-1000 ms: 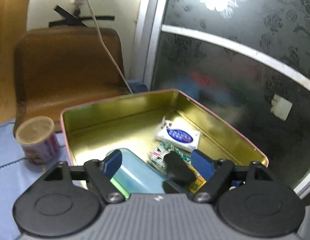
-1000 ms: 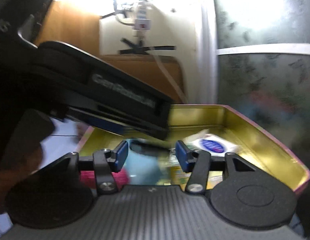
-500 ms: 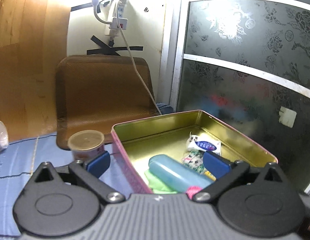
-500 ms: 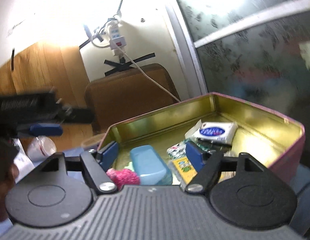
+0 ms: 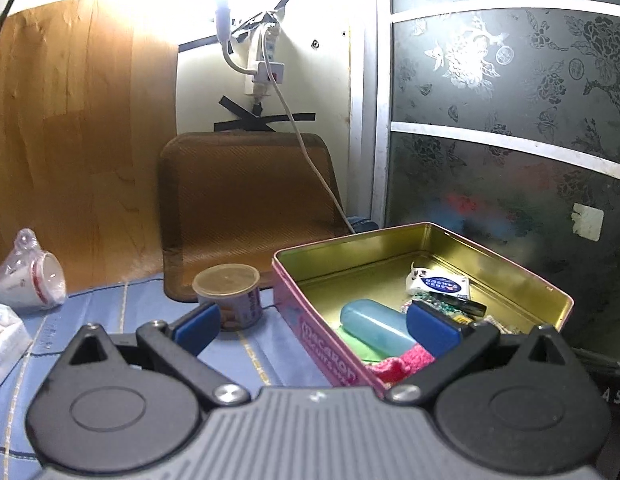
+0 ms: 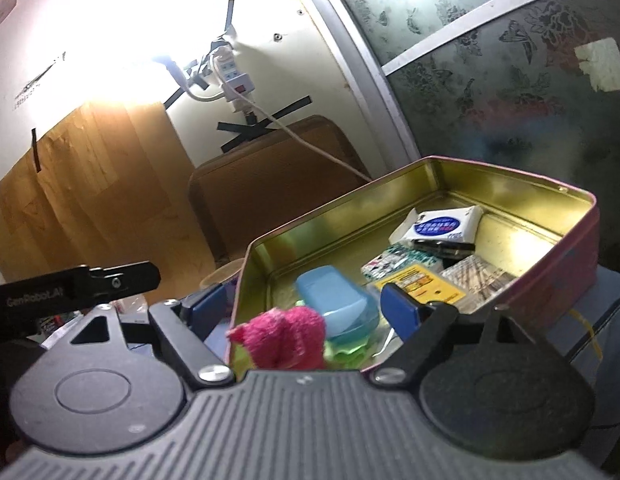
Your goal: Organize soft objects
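A pink tin (image 5: 310, 332) with a gold inside (image 6: 510, 196) stands open on the blue cloth. In it lie a blue case (image 5: 374, 326) (image 6: 334, 292), a pink fuzzy cloth (image 5: 398, 364) (image 6: 286, 336), a green cloth (image 6: 346, 350), a white tissue pack (image 5: 438, 284) (image 6: 442, 224) and small packets (image 6: 414, 276). My left gripper (image 5: 314, 326) is open and empty, held back from the tin's near left wall. My right gripper (image 6: 302, 304) is open and empty, just in front of the pink cloth. The left gripper's arm (image 6: 74, 284) shows at the left of the right wrist view.
A small round can (image 5: 228, 296) stands left of the tin. A brown tray (image 5: 246, 208) leans on the back wall under a power strip and cable. A wrapped cup (image 5: 34, 276) and white packs lie at far left. A dark patterned glass door (image 5: 510, 120) is on the right.
Both grippers have drawn back and up out of the tin and opened wider. The left one has shifted left, bringing the can and cup into view. The items stay in the tin.
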A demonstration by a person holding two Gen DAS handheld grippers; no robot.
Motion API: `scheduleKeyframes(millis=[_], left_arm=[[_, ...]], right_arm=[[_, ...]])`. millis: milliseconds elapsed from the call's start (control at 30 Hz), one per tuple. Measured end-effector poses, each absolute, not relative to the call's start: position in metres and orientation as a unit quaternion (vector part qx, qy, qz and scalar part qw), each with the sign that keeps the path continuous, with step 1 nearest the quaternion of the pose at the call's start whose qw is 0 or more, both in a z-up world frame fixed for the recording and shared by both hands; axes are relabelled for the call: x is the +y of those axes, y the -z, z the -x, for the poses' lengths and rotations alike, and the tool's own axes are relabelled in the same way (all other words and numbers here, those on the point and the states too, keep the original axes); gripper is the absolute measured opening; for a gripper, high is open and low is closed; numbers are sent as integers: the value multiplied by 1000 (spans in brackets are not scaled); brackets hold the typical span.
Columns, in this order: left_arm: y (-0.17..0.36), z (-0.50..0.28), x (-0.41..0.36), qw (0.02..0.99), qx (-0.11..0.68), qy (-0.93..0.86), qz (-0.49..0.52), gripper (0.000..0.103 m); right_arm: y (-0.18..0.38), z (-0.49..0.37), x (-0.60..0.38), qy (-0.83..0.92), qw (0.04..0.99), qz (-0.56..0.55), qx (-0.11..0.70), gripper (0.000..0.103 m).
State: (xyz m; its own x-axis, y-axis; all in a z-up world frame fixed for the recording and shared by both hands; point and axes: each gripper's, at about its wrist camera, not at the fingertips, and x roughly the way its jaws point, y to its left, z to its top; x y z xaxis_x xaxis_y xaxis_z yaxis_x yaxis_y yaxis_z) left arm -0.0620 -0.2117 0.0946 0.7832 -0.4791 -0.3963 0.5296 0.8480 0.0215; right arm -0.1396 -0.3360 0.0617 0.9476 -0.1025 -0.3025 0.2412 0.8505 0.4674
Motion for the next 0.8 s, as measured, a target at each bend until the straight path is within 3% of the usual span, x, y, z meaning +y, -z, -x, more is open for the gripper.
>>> scheduleKeyframes(millis=[800], left_arm=[[-75,48,-208,930,272,238,-72,103]], right_arm=[[-59,150,-331,94,946,-273,144,89]])
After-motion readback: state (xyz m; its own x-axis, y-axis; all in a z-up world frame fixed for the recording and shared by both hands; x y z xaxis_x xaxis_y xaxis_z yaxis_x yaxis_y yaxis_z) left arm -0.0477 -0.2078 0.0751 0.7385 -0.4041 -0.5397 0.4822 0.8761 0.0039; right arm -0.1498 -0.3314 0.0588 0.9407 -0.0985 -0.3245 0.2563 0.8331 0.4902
